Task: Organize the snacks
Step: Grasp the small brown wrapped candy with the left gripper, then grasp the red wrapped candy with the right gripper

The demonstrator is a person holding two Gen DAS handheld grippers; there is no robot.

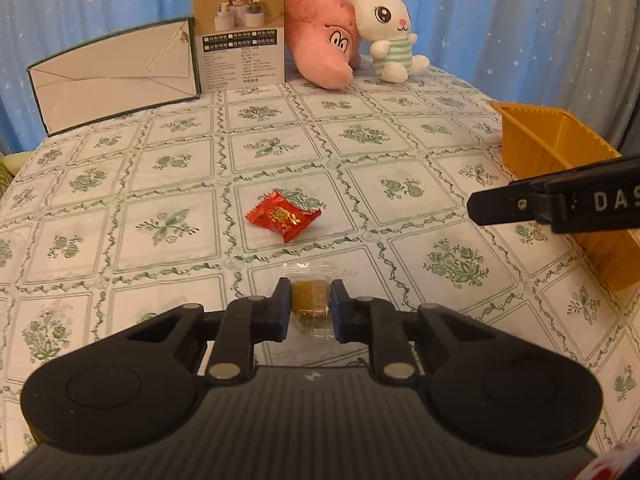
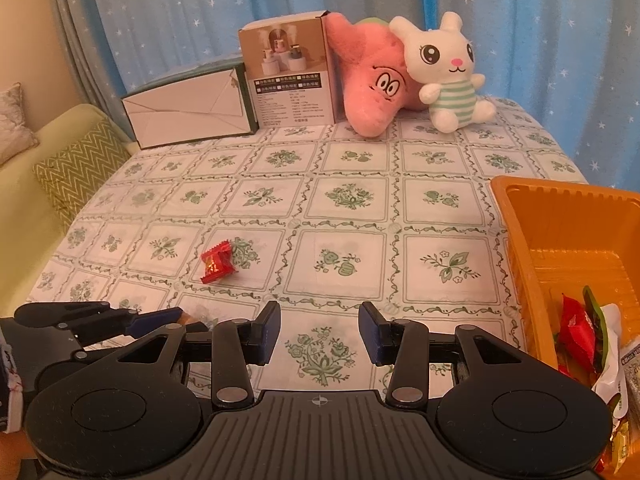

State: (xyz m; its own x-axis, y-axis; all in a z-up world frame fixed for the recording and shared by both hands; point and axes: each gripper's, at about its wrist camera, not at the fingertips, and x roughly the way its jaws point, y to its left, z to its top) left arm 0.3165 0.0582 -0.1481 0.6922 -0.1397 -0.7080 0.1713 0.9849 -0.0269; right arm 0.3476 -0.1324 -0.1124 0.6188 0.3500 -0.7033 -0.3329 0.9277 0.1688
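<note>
A brown candy in a clear wrapper (image 1: pixel 310 300) lies on the floral tablecloth, and my left gripper (image 1: pixel 310 286) is shut on it, one pad against each side. Beyond it lies a red-wrapped candy (image 1: pixel 283 216), also seen in the right wrist view as the red candy (image 2: pixel 216 266). My right gripper (image 2: pixel 319 316) stands open over the cloth with nothing between its fingers. To its right is the orange tray (image 2: pixel 520 240), holding several wrapped snacks (image 2: pixel 580 332). The left gripper (image 2: pixel 172 318) shows low at the left of the right wrist view.
At the table's back stand a white flat box (image 1: pixel 112 76), an upright printed carton (image 1: pixel 240 32), a pink plush (image 1: pixel 320 44) and a white rabbit plush (image 1: pixel 390 32). A sofa with a zigzag cushion (image 2: pixel 80 168) lies left of the table. Blue curtains hang behind.
</note>
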